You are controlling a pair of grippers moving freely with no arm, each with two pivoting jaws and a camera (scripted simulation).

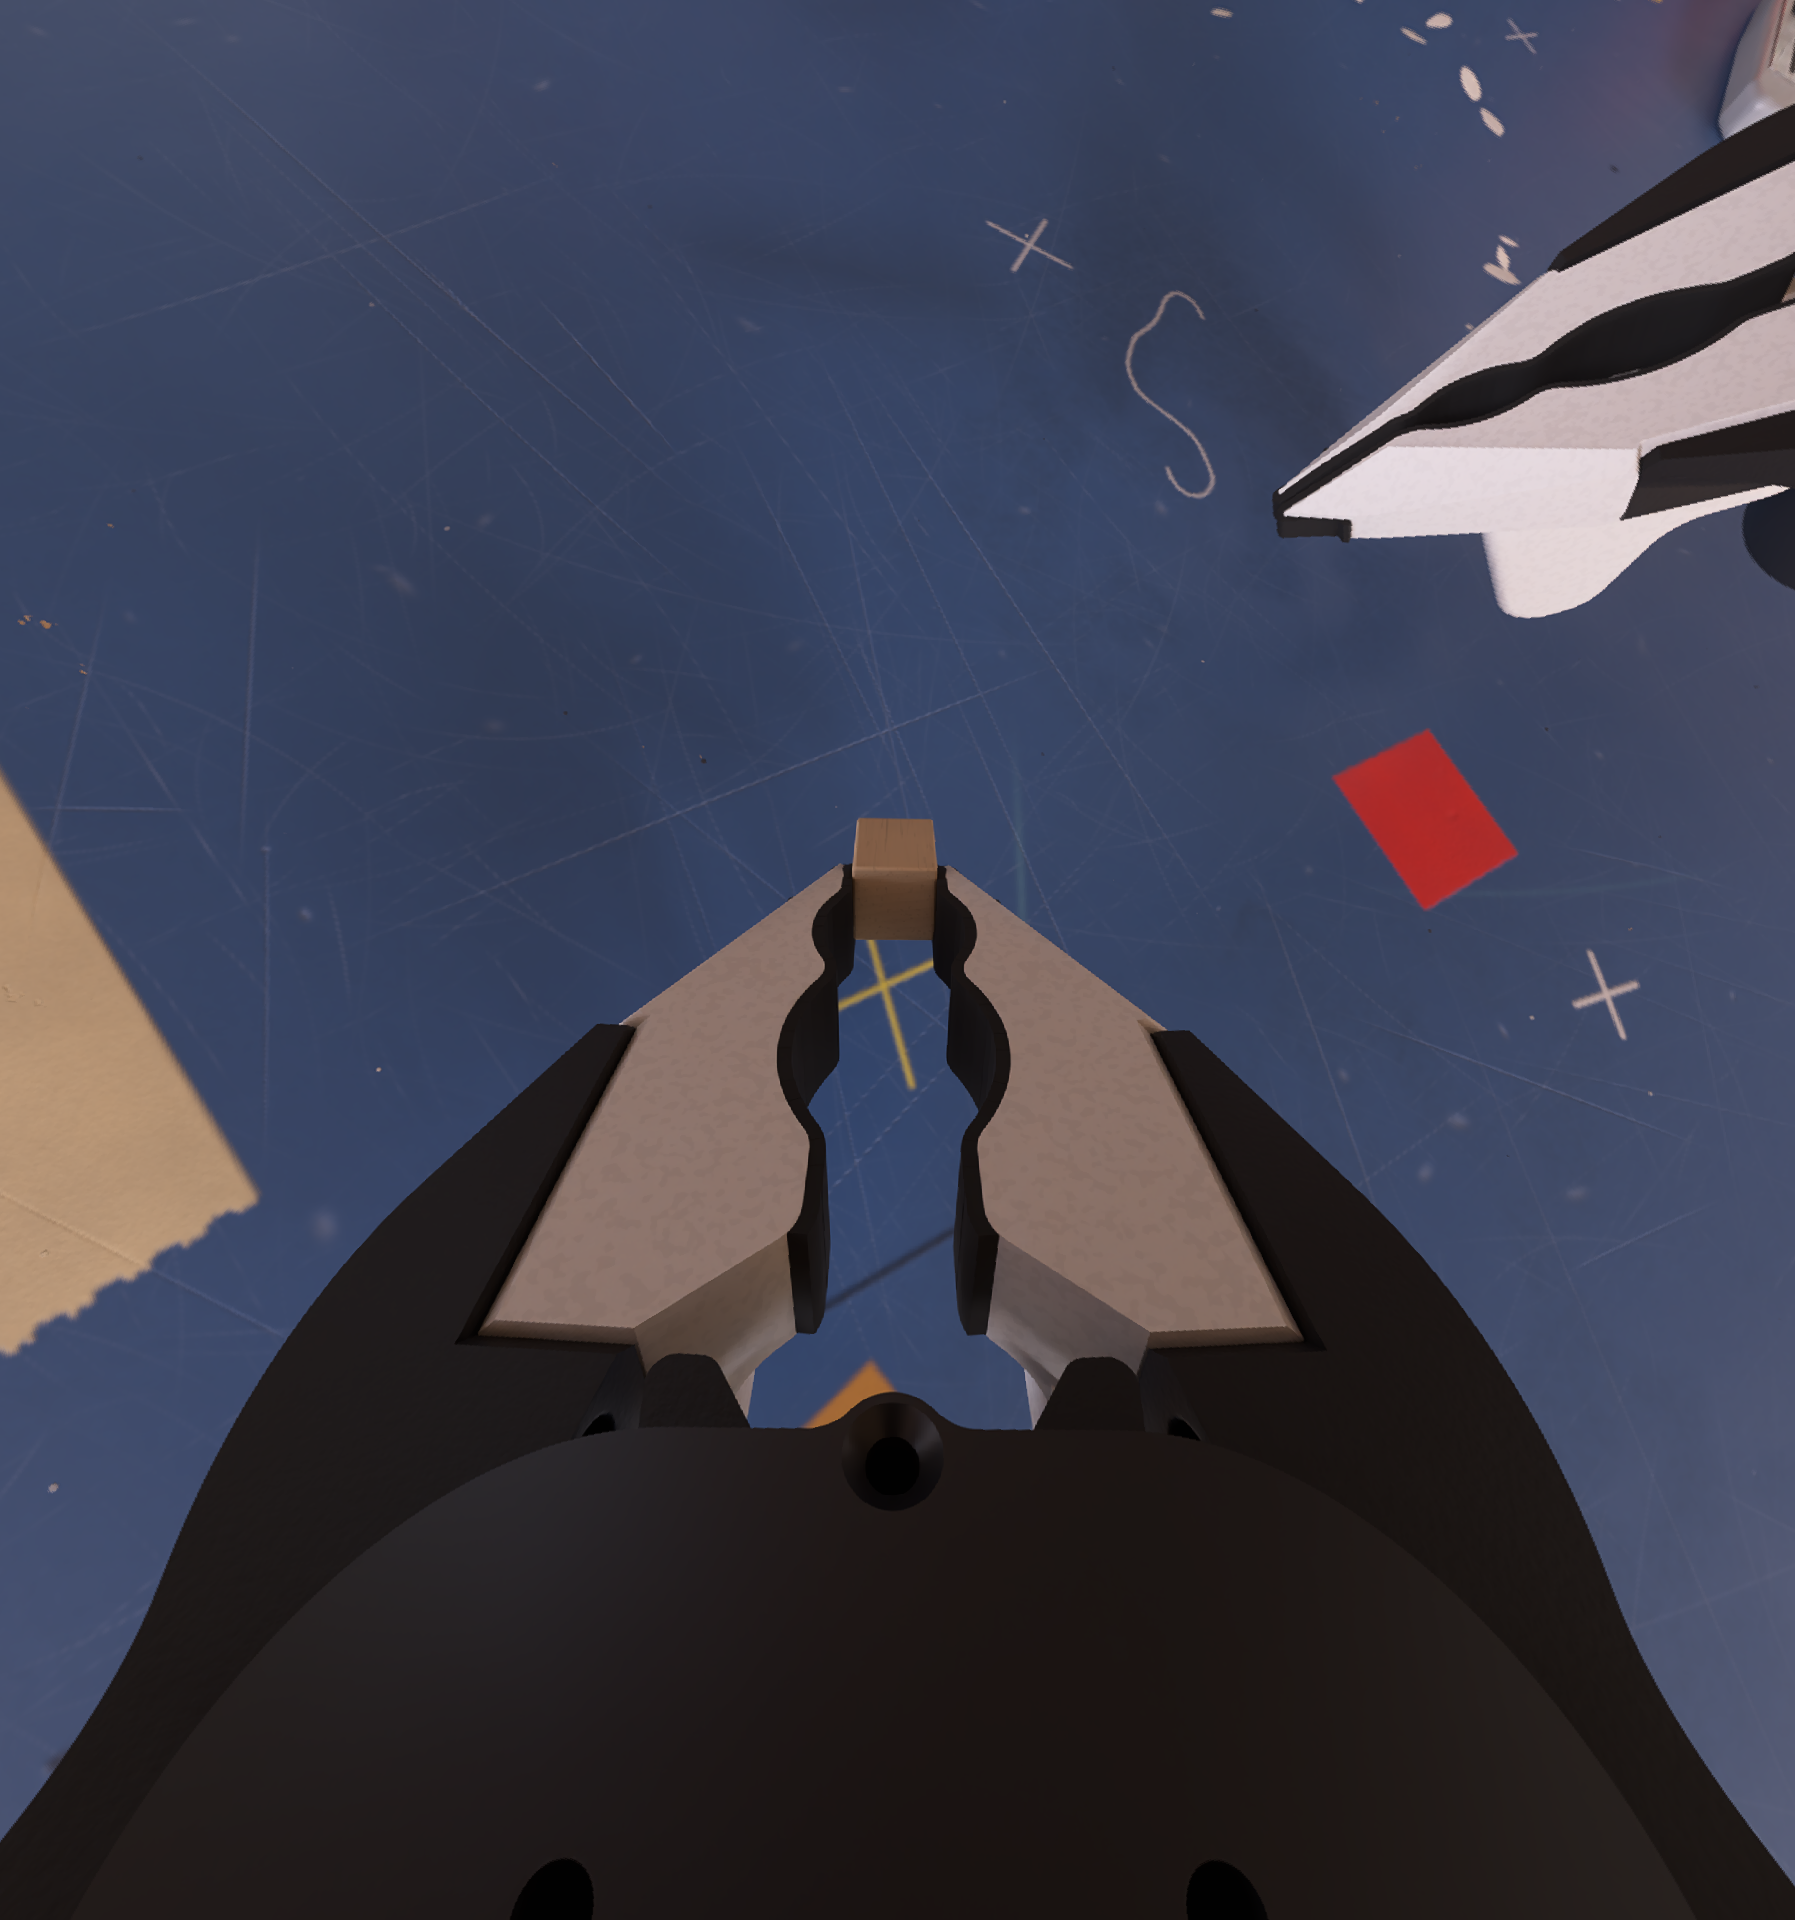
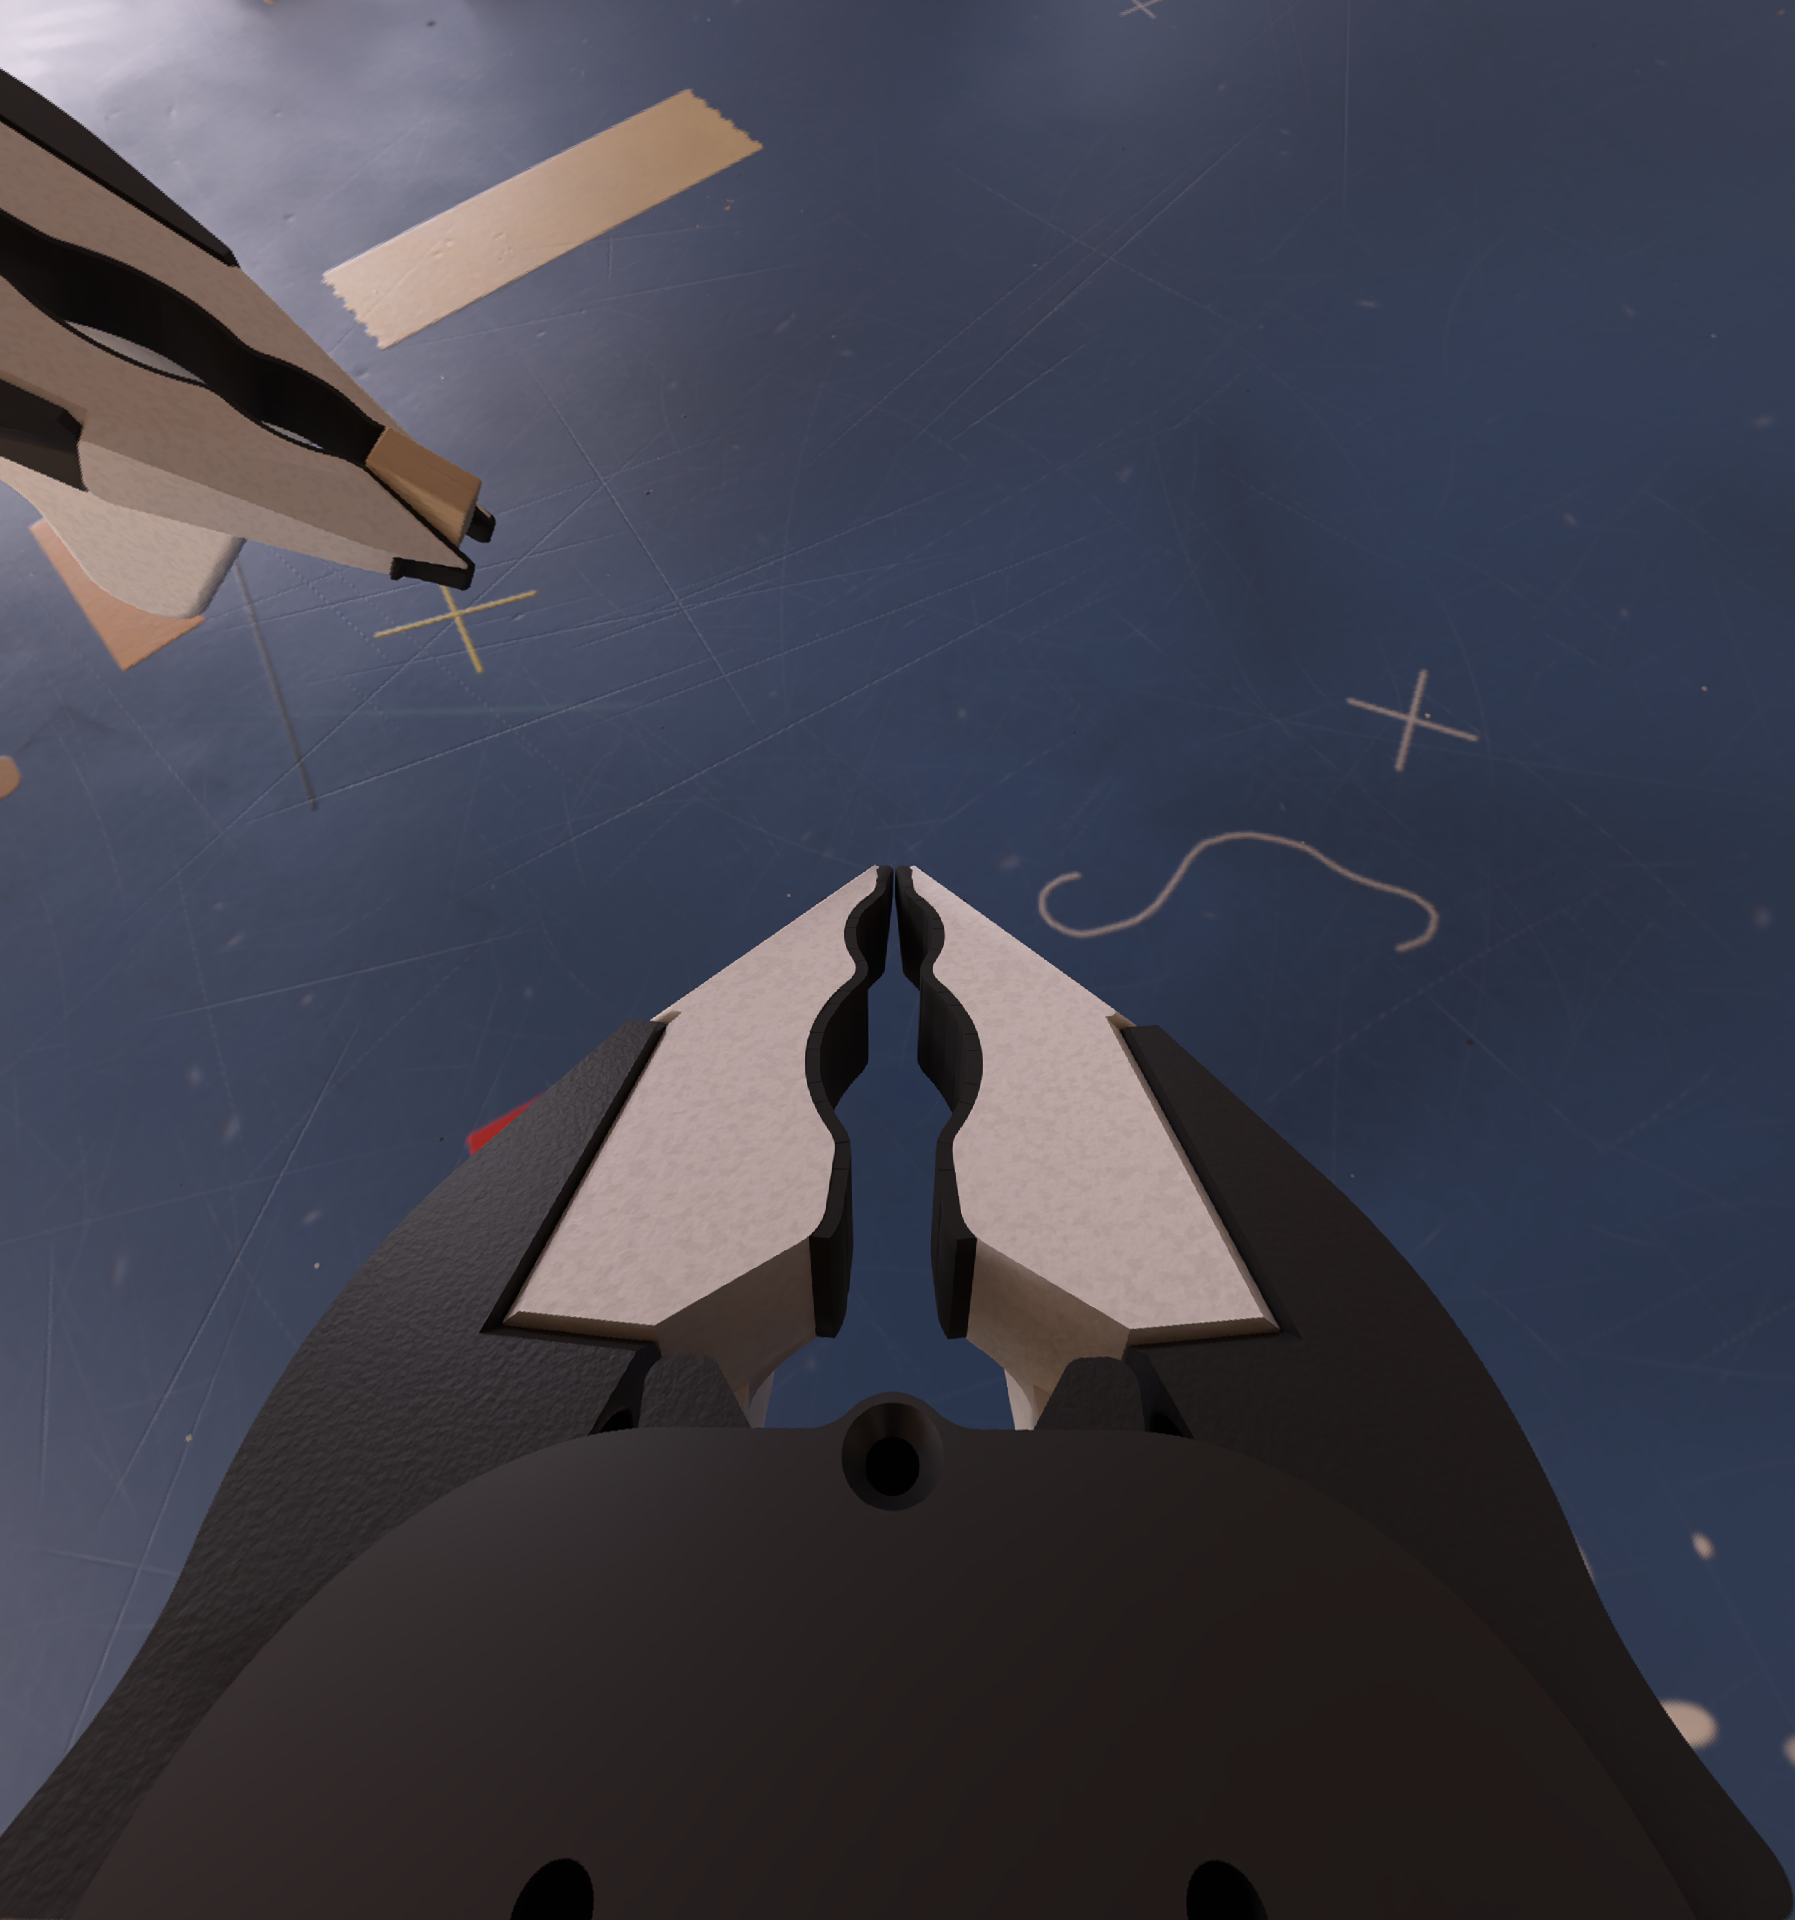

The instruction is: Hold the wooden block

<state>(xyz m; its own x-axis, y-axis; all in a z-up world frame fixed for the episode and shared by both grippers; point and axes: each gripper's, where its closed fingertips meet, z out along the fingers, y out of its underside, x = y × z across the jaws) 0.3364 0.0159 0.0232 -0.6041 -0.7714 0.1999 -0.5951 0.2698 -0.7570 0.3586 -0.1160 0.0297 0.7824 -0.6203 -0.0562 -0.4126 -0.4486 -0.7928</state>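
A small tan wooden block (image 1: 894,881) sits clamped between the tips of my left gripper (image 1: 894,883), held above the blue table. In the right wrist view the same block (image 2: 425,480) shows in the left gripper (image 2: 451,545) at the upper left, raised over a yellow cross mark (image 2: 457,623). My right gripper (image 2: 893,878) is shut and empty, its tips together above the table. It also shows at the upper right of the left wrist view (image 1: 1314,514), apart from the block.
The scratched blue table (image 1: 560,520) carries a red rectangle (image 1: 1425,818), a strip of tan tape (image 2: 540,213), a tan sheet (image 1: 41,1039) at the left, white chalk crosses (image 2: 1410,719) and a squiggle (image 2: 1236,883). A grey object (image 1: 1776,73) stands at the far top right.
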